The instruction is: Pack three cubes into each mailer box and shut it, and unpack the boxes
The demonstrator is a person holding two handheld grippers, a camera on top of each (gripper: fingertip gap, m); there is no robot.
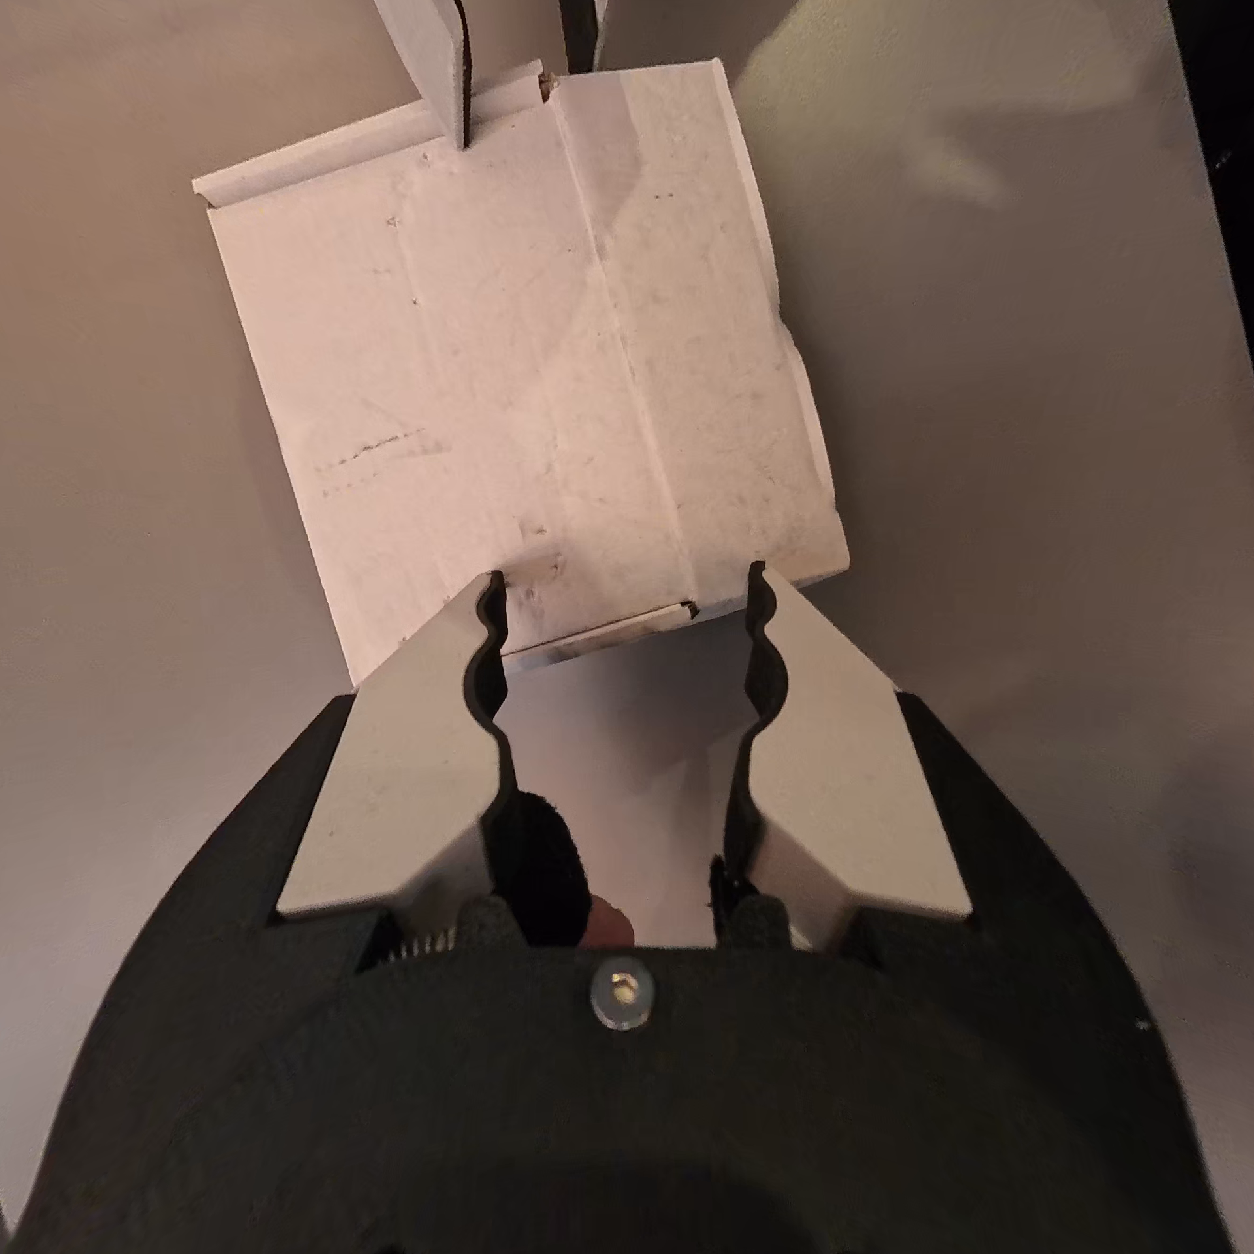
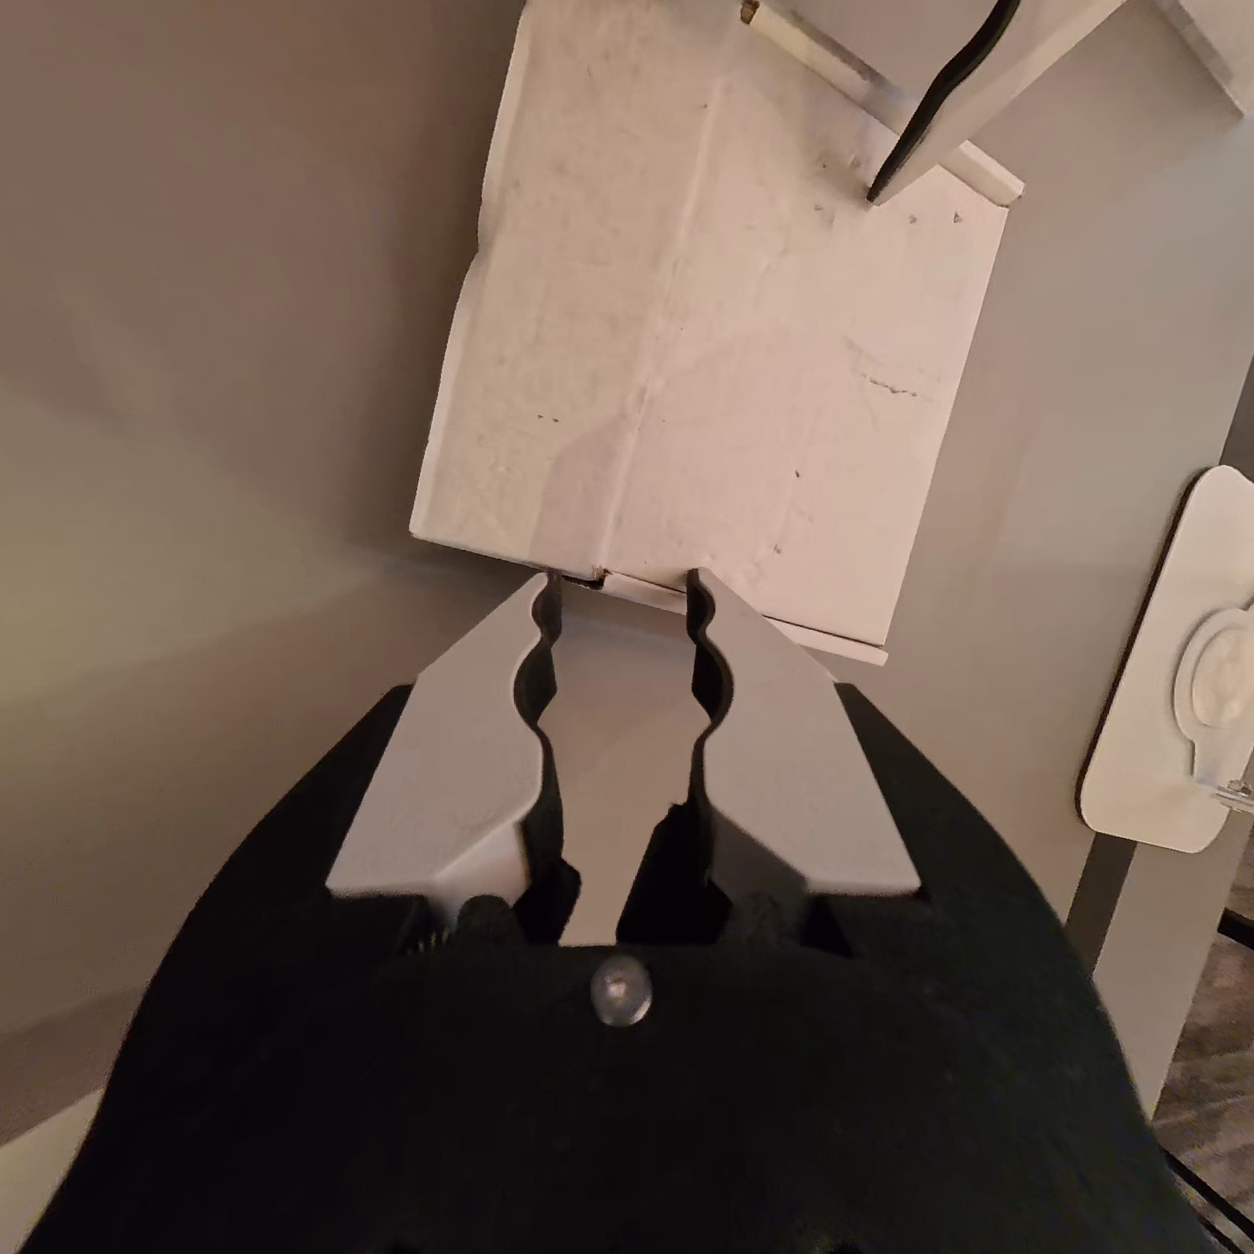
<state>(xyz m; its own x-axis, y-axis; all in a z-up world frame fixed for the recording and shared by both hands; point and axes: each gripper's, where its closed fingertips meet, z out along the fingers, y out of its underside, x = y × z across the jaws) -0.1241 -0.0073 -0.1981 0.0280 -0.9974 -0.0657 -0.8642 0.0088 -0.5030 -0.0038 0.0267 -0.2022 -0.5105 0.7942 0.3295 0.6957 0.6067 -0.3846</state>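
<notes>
One white mailer box [image 1: 516,353] lies shut on the grey table, turned a little askew. No cubes show. My left gripper [image 1: 628,573] is open and empty, its two tips at the box's near edge, over the lid's front flap. My right gripper [image 2: 624,575] is open more narrowly and empty, its tips at the opposite edge of the same box [image 2: 706,353]. One finger of the right gripper [image 1: 441,68] shows at the box's far edge in the left wrist view. One finger of the left gripper [image 2: 950,102] shows at the far edge in the right wrist view.
The grey table [image 1: 136,407] runs around the box on all sides. Its dark right edge [image 1: 1214,169] is close by. In the right wrist view a white plastic plate with a round fitting [image 2: 1181,658] is fixed at the table's right edge, with patterned floor [image 2: 1208,1058] below.
</notes>
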